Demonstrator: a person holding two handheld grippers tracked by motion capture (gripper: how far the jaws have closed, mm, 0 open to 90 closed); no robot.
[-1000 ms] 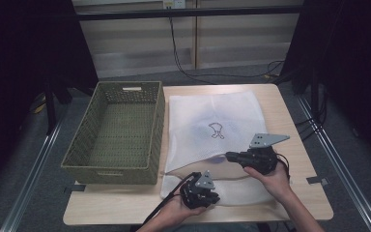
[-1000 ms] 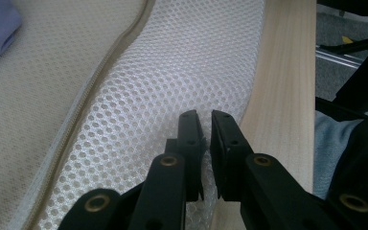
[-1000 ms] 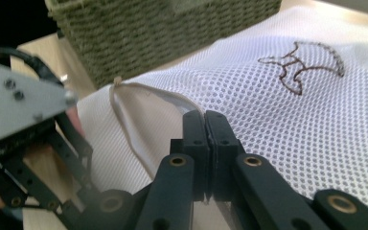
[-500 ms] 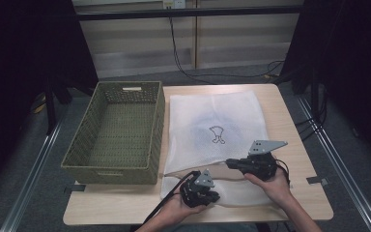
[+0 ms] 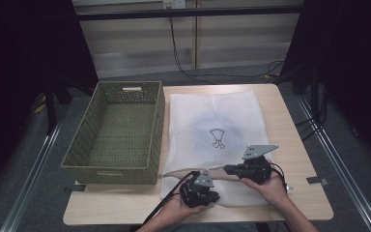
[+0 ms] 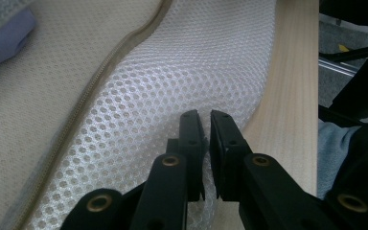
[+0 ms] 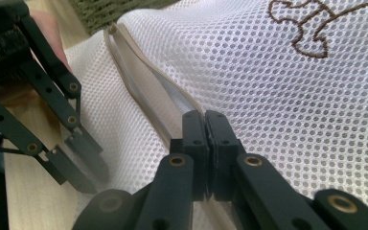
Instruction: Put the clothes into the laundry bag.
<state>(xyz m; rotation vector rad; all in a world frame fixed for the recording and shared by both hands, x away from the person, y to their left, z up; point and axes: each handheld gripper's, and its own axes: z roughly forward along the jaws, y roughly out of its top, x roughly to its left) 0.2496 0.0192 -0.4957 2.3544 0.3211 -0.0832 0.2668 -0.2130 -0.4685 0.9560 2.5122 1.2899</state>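
A white mesh laundry bag (image 5: 217,113) with a brown embroidered motif (image 5: 217,138) lies flat on the wooden table (image 5: 290,145). Its beige zipper (image 6: 93,88) runs along the near end. My left gripper (image 5: 216,197) points right at the bag's near edge, its jaws pinched on the mesh (image 6: 139,105) with a thin gap showing. My right gripper (image 5: 225,168) points left, and in its own view (image 7: 203,120) it is shut on the bag's upper lip beside the zipper (image 7: 139,81). The left gripper's fingers (image 7: 84,167) show at the left of that view.
An empty olive woven basket (image 5: 125,92) stands to the left of the bag, touching its side. Something pale lilac (image 6: 2,33) shows through the mesh inside the bag. The table's front edge (image 6: 292,96) is just beside my left gripper. Cables hang behind the table.
My right gripper has come down and nearer, from over the bag's middle to the zipper at its near end. The left gripper has shifted slightly right along the near edge.
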